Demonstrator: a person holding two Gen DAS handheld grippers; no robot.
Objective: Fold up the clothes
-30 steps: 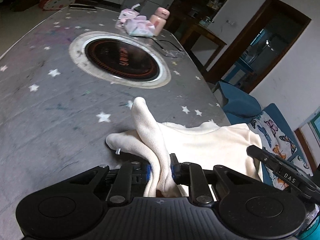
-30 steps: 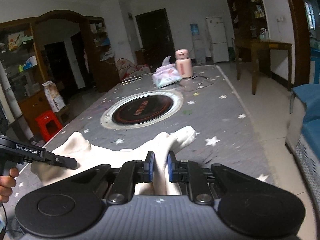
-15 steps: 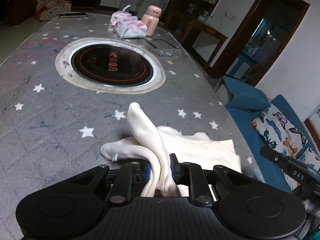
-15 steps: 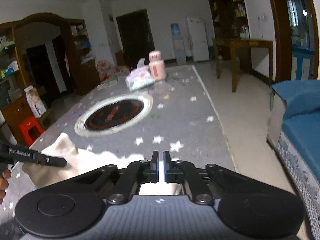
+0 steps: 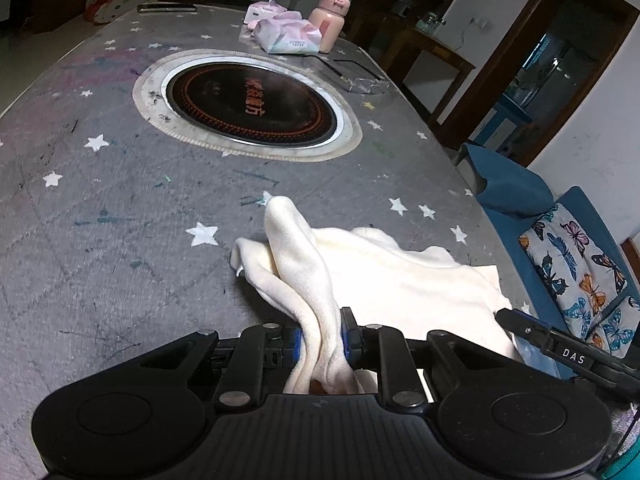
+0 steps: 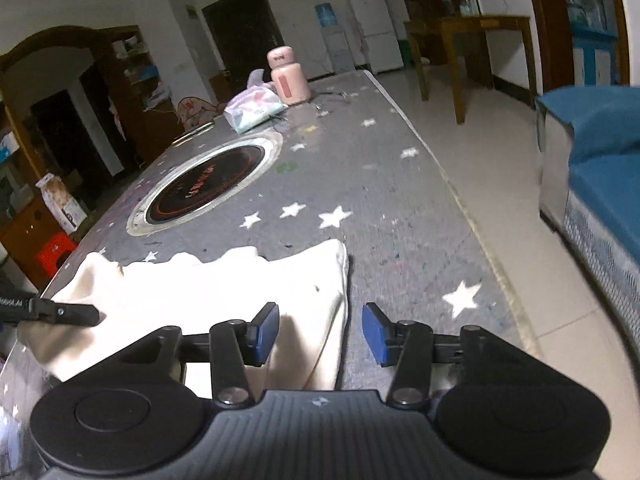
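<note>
A cream garment [image 5: 400, 284] lies on the grey star-patterned table [image 5: 100, 208]. My left gripper [image 5: 320, 338] is shut on a bunched fold of the cream garment, which rises between its fingers. In the right wrist view the garment [image 6: 224, 284] lies flat with its right edge under my right gripper [image 6: 320, 332], which is open and empty just above the cloth. The right gripper's tip shows at the right of the left wrist view [image 5: 560, 348]. The left gripper's tip shows at the left of the right wrist view [image 6: 60, 312].
A round black hotplate [image 5: 248, 108] is set in the table's middle. Tissue packs [image 5: 288, 36], a pink bottle [image 5: 330, 20] and clear glasses [image 5: 364, 80] sit at the far end. The table's edge [image 6: 460, 200] drops to a tiled floor, with a blue sofa [image 6: 600, 168] at the right.
My right gripper let go of the garment fold it held, shut empty, then opened wide. The released cloth now lies flat. My left gripper keeps its hold.
</note>
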